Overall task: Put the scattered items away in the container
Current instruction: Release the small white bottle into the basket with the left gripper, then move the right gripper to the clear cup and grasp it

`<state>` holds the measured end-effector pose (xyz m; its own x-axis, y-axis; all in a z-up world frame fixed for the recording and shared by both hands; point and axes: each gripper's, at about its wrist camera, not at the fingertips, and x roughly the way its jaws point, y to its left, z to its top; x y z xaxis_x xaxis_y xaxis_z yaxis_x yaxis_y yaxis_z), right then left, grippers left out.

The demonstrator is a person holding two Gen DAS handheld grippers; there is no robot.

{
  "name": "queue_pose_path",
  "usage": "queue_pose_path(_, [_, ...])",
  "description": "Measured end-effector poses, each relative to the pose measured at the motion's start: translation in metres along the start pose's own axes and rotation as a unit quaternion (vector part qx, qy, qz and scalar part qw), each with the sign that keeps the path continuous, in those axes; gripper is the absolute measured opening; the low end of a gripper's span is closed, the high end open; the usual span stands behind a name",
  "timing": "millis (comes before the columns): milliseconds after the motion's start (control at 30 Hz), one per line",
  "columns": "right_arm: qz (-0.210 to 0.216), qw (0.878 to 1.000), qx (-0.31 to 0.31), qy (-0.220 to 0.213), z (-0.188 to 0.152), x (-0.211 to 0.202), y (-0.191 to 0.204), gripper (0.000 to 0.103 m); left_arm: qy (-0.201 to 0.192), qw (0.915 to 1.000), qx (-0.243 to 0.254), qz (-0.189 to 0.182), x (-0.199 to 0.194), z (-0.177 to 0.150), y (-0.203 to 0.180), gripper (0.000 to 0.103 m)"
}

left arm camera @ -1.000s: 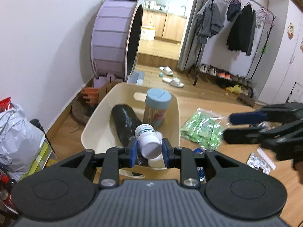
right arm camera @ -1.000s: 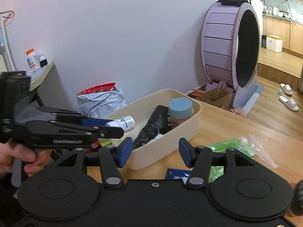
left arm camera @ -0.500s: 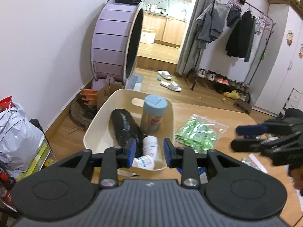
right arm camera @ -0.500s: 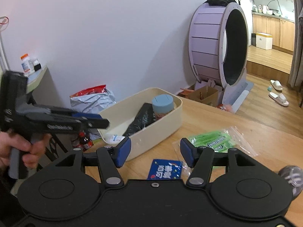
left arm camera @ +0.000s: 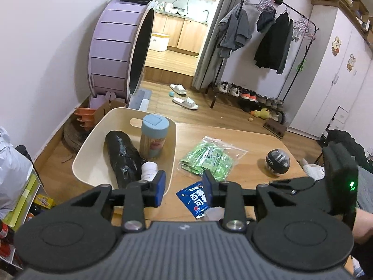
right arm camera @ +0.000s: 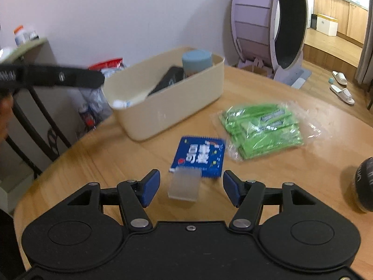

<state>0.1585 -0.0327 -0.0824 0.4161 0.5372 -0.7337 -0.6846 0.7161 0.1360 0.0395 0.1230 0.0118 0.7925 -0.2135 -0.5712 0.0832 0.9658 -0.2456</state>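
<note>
Bin (left arm camera: 98, 137) sits at the table's far-left corner, already holding a black roll (left arm camera: 122, 156), a blue-lidded jar (left arm camera: 154, 137) and a white bottle (left arm camera: 150, 169). Left gripper (left arm camera: 184, 189) hangs near the bin's front rim with its jaws spread and nothing between them. Right gripper (right arm camera: 191, 187) is spread too, hovering low over a small clear packet (right arm camera: 184, 185) that overlaps the blue sachet (right arm camera: 199, 157). Judging by that, picking up the next loose item is the step in hand — the flat packet calls for a low, careful pinch at its edge. Green bag (right arm camera: 261, 127) and dark ball (left arm camera: 278, 162) are not yet in the bin.
</note>
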Motion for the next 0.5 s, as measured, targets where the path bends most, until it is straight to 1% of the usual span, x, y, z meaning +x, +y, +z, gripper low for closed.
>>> queue_pose_path(200, [0.001,1.0,-0.006,0.01,-0.005,0.012,0.007,0.06,0.004,1.0,-0.001,0.004,0.002,-0.002,0.001,0.033])
queue_pose_path(333, [-0.015,0.999,-0.033,0.012,-0.011,0.017,0.015,0.058,0.005,1.0,0.001,-0.001,0.003,-0.003,-0.002,0.034])
queue_pose_path(400, [-0.026,0.999,-0.047,0.006,-0.013,0.016,0.018,0.049,0.004,1.0,0.004,-0.004,0.003,-0.003,-0.003,0.034])
queue_pose_path(433, [-0.029,0.999,-0.046,0.003,-0.013,0.015,0.017,0.037,0.004,1.0,0.005,-0.006,0.003,-0.003,-0.005,0.034])
queue_pose_path(467, [-0.027,0.999,-0.039,0.002,-0.013,0.014,0.014,0.031,0.004,0.9999,0.007,-0.007,0.004,-0.004,-0.006,0.034])
queue_pose_path(500, [-0.022,0.999,-0.031,0.002,-0.013,0.012,0.012,0.031,0.005,0.9999,0.009,-0.008,0.005,-0.005,-0.008,0.034])
